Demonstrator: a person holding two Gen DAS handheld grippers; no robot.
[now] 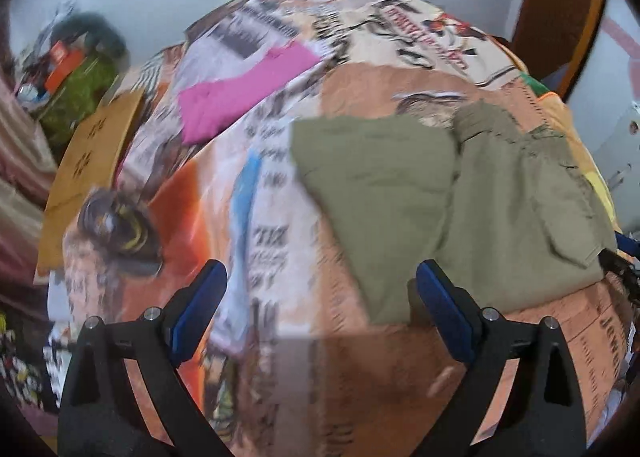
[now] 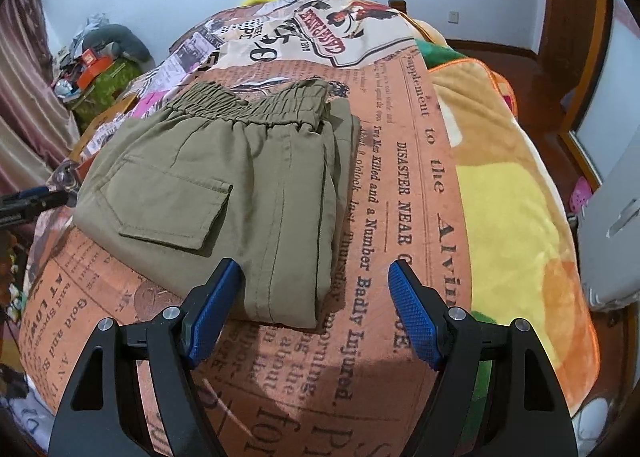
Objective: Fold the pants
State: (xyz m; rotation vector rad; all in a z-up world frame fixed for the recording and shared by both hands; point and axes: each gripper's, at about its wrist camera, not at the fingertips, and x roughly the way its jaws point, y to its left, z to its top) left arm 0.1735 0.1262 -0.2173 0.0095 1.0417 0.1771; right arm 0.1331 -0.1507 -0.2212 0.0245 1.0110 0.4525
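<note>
Right gripper (image 2: 314,307): jaws spread wide, holding nothing, poised over the near folded edge of the pants (image 2: 224,193).
Left gripper (image 1: 320,311): jaws likewise wide apart and empty, off to the side of the garment; view blurred.
Pants: olive cloth, lying in a compact folded bundle on the newspaper-print bedspread (image 2: 400,185), elastic waistband (image 2: 256,105) at the far end, flap pocket (image 2: 172,209) on top.
Handling, judged: light, soft, limp; layers likely to slide apart. Best pinched through all layers at the thick folded edge or the waistband.
Nearby: pink garment (image 1: 244,91); yellow blanket (image 2: 516,185).
</note>
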